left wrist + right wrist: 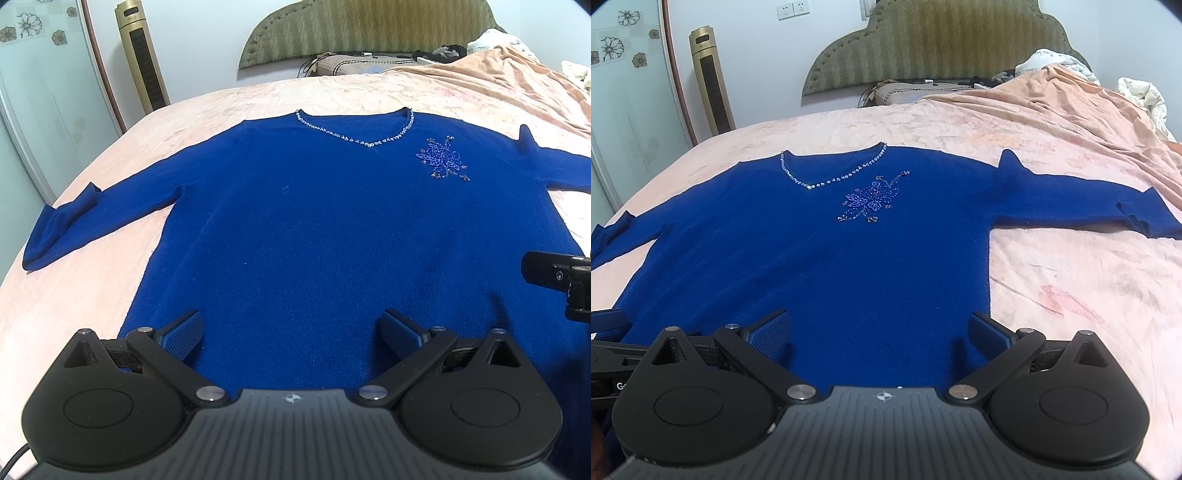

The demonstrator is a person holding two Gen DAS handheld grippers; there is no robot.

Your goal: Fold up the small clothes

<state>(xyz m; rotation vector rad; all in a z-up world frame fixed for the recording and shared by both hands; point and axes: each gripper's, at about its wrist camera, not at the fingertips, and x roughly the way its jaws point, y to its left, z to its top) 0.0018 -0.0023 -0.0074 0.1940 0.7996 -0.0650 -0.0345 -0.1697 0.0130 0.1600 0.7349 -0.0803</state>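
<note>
Here my blue sweater lies flat and face up on the bed, both sleeves spread out. My left tongs and right tongs hang wide open over its hem, gripping nothing.

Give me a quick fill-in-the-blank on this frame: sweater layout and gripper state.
1. The blue sweater lies flat on the pink bedspread with both sleeves spread ____.
2. Both the left gripper and the right gripper are ____ and hold nothing.
3. The beaded trim runs along the sweater's ____.
4. Seen from the right wrist camera, the beaded flower sits just ____ the V of the neckline.

Missing words: out to the sides; open; neckline; below
</note>
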